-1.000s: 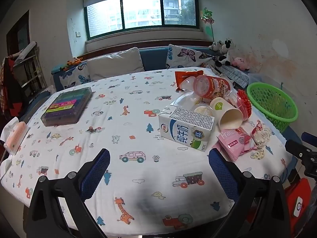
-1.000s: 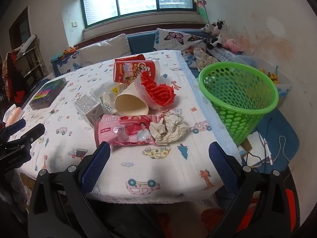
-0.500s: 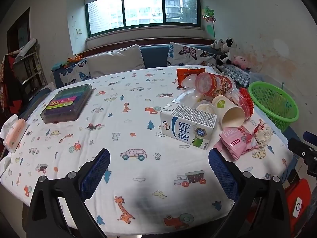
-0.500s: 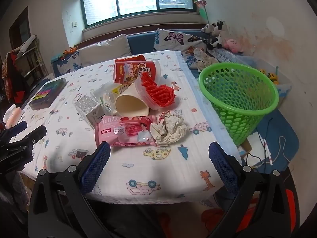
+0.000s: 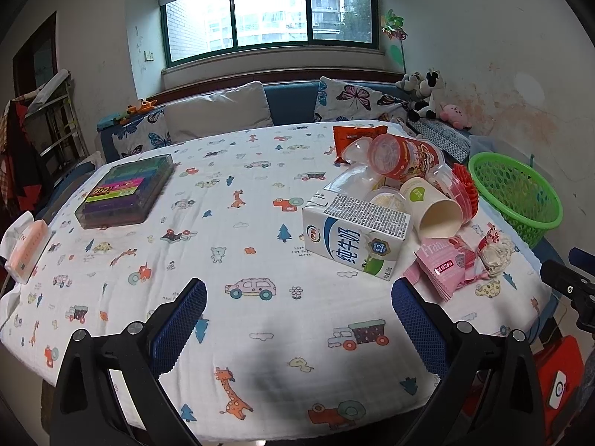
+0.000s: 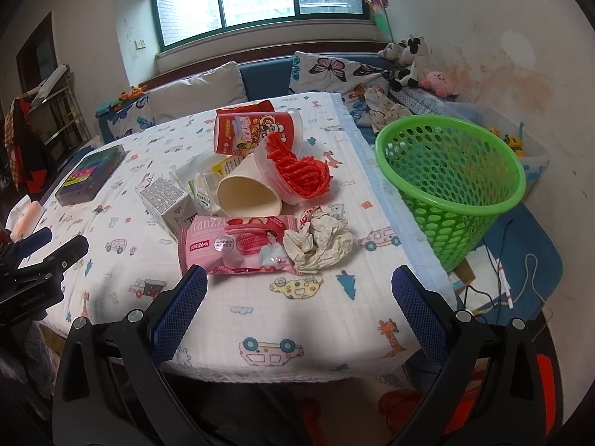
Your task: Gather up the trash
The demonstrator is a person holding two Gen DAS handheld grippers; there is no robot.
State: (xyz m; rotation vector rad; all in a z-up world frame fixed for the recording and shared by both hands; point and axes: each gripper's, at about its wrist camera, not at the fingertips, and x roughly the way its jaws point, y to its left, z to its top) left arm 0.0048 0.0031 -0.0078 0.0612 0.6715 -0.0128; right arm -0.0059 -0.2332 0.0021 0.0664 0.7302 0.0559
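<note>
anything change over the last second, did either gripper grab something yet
No grab yet. The left gripper drifted slightly, so the milk carton sits a little further right in its view; its fingers stayed wide open and empty. The right gripper barely moved, also open and empty. The pink snack wrapper, crumpled paper, paper cup and green basket lie as before.
</note>
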